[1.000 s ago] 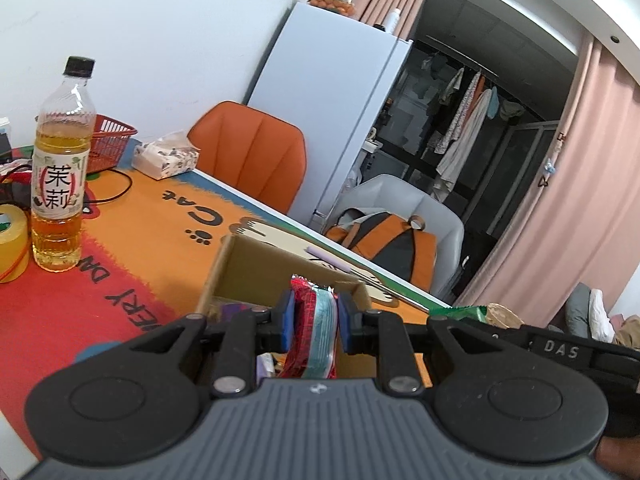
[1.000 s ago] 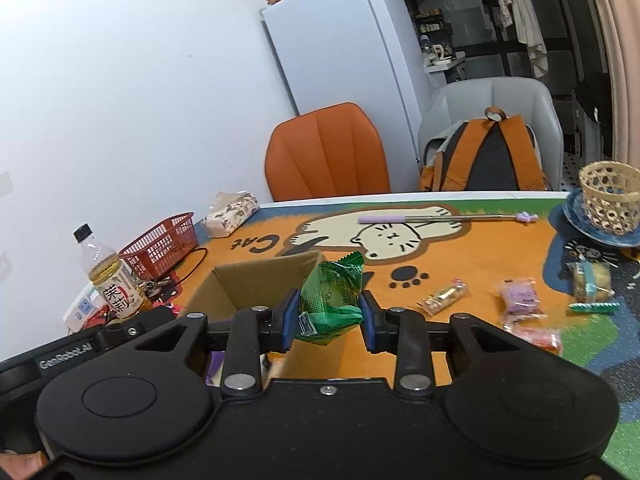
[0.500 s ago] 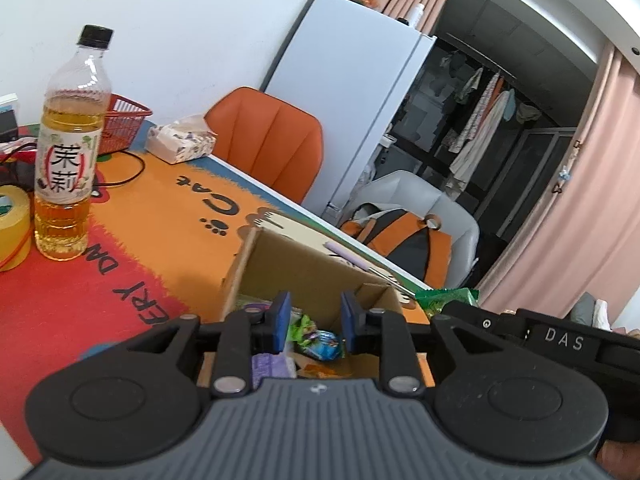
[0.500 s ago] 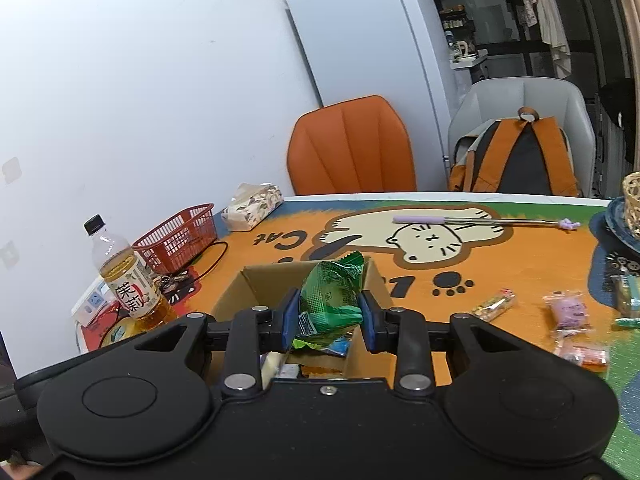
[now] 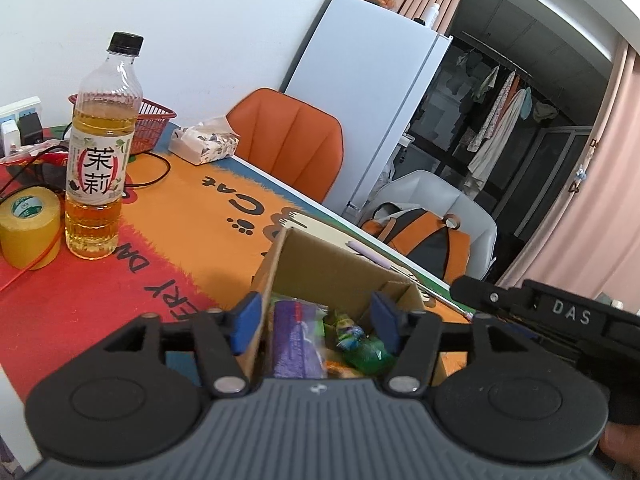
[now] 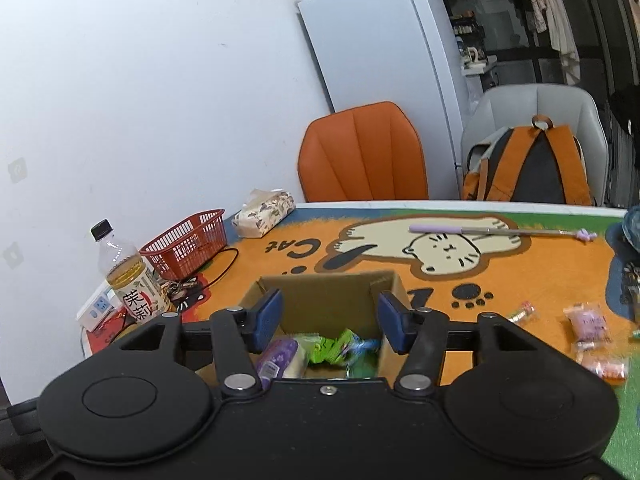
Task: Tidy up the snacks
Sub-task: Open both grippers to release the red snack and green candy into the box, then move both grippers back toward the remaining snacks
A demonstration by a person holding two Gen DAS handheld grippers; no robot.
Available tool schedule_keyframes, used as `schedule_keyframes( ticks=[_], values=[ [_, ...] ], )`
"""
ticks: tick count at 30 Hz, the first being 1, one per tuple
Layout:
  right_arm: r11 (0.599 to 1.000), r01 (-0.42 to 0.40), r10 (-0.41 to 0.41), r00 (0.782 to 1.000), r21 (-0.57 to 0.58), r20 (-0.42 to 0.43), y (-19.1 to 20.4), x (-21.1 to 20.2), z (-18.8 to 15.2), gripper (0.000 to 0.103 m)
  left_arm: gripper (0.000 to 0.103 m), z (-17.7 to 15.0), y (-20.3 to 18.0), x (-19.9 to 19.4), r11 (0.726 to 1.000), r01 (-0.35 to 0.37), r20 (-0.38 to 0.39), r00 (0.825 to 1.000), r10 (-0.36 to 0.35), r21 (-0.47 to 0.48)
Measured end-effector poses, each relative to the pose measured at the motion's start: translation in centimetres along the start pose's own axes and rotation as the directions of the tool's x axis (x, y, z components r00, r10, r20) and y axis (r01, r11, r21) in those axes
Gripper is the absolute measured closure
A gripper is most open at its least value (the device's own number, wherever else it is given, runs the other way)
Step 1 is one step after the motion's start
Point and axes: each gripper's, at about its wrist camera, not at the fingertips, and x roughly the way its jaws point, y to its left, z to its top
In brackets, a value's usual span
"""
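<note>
Dropping snacks into the box (image 6: pixel 326 304), bottom centre of both views: a purple pack (image 6: pixel 276 356) and green packs (image 6: pixel 340 350) lie inside. Both claws, left gripper (image 5: pixel 316 318) and right gripper (image 6: pixel 330 322), have just been opening and stand spread, nothing between them. More packets (image 6: pixel 588 322) wait lower right; next, I'd say, reach over and pinch one.

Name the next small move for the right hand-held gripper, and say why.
Probably swing the right hand-held gripper toward the loose snacks on the mat. Its jaws have just been opening and hold nothing; the green packet now lies in the cardboard box.
</note>
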Motion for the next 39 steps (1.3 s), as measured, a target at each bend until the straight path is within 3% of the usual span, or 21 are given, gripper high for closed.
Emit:
schedule_keyframes(
  ticks=[5,20,22,27,39],
  values=[
    [0.999,0.029,-0.029,1.0,0.023,-0.001,-1.6,-1.7,-0.4,0.037,0.027,-0.4,-1.1,-0.7,1.0,0.005,0.011,1.0,-0.005,0.021],
    [0.988,0.117,-0.116,0.993,0.102,-0.022,-7.8,-7.0,-2.0,0.018,0.014,-2.5,-5.6,-1.4,0.997,0.031,-0.011,0.999,-0.031,0.069],
    [0.986,0.131,-0.129,0.991,0.104,-0.023,-8.4,-7.7,-2.1,0.008,0.013,-2.7,-6.2,-1.4,0.996,0.033,-0.017,0.999,-0.032,0.078],
    [0.979,0.153,-0.153,0.988,0.133,-0.006,-10.0,-9.2,-2.5,0.002,0.013,-3.5,-7.5,-1.3,0.996,0.04,-0.034,0.999,-0.038,0.075],
    [0.959,0.219,-0.227,0.974,0.182,0.025,-14.2,-11.5,-3.2,0.002,0.013,-4.9,-11.7,-0.2,0.984,0.106,-0.056,0.993,-0.099,0.143]
  ],
)
